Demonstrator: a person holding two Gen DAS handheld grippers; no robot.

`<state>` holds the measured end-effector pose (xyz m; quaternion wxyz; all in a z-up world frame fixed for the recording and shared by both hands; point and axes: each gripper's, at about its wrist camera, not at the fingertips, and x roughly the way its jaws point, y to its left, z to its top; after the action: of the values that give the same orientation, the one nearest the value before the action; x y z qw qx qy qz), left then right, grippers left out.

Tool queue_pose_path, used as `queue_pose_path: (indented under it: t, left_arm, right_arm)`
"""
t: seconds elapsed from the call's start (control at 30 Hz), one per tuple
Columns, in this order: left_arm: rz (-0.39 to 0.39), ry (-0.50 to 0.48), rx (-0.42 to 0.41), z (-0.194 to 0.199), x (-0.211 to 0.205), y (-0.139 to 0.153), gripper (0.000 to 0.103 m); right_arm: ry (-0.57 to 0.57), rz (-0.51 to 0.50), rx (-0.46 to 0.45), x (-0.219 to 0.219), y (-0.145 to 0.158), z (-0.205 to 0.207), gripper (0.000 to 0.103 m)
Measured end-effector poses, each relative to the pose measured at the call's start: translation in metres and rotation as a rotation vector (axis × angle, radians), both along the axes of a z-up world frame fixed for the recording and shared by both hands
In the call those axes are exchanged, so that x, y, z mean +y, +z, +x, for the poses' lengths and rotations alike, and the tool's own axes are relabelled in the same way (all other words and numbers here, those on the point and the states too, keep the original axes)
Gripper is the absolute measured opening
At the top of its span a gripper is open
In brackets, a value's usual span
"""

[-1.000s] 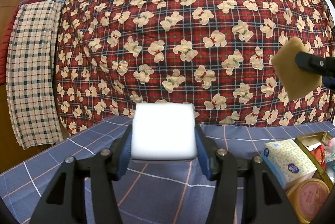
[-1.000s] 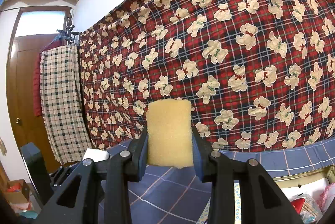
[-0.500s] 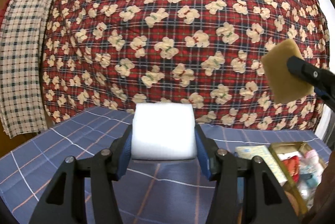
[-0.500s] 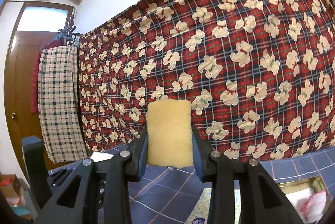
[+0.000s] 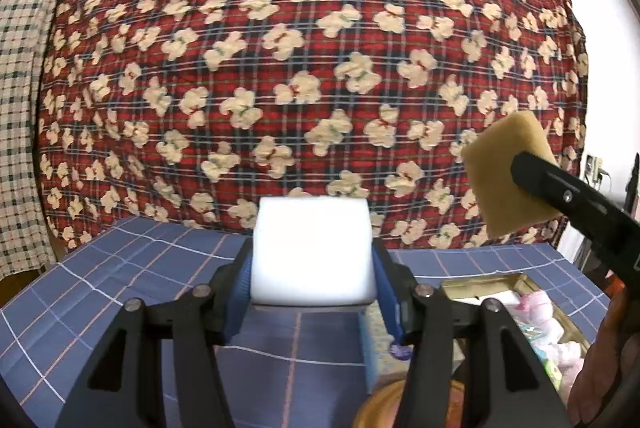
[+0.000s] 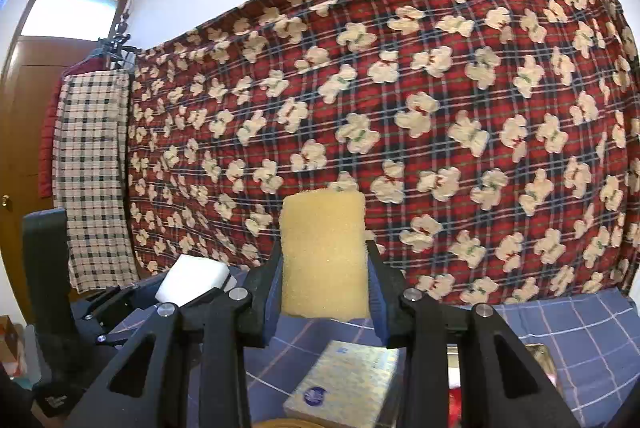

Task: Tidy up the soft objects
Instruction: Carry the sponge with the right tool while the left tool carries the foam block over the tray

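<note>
The left gripper is closed on a white foam block, its blue-padded fingers pressing flat against the block's two sides so that the block fills the whole gap between the jaws and stands out past the fingertips. Beneath these jaws lies a blue checked tablecloth, and below and to the right of them a gold-rimmed tin holds pink soft items; what those items are is too blurred to tell. Up and to the right of the left jaws, the right gripper comes in from the frame edge, clamped on a yellow sponge held well above the cloth. In the right wrist view the right gripper grips that yellow sponge upright between its fingers, jaws closed to the sponge's width, with most of the sponge rising above the fingertips. To the left of these jaws and a little lower, the white foam block shows in the left gripper, tilted. Directly below the right jaws a tissue pack with a blue round mark rests on the tablecloth. Behind both pairs of jaws hangs a red plaid blanket printed with cream bears, and left of it a beige checked cloth on a rack.
</note>
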<state>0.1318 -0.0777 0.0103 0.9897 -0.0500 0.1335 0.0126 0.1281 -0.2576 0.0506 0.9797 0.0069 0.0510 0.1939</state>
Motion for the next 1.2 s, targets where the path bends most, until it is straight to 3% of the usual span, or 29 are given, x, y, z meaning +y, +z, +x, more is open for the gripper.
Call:
queue_pose_path:
  t: [0.73, 1.2]
  left_arm:
    - [0.066, -0.2, 0.12, 0.01, -0.087, 0.006, 0.054]
    - [0.114, -0.292, 0.211, 0.015, -0.133, -0.004, 0.054]
  right_arm:
    - [-0.144, -0.059, 0.077, -0.072, 0.0, -0.005, 0.04]
    - [-0.212, -0.088, 0.182, -0.114, -0.018, 0.0, 0.04]
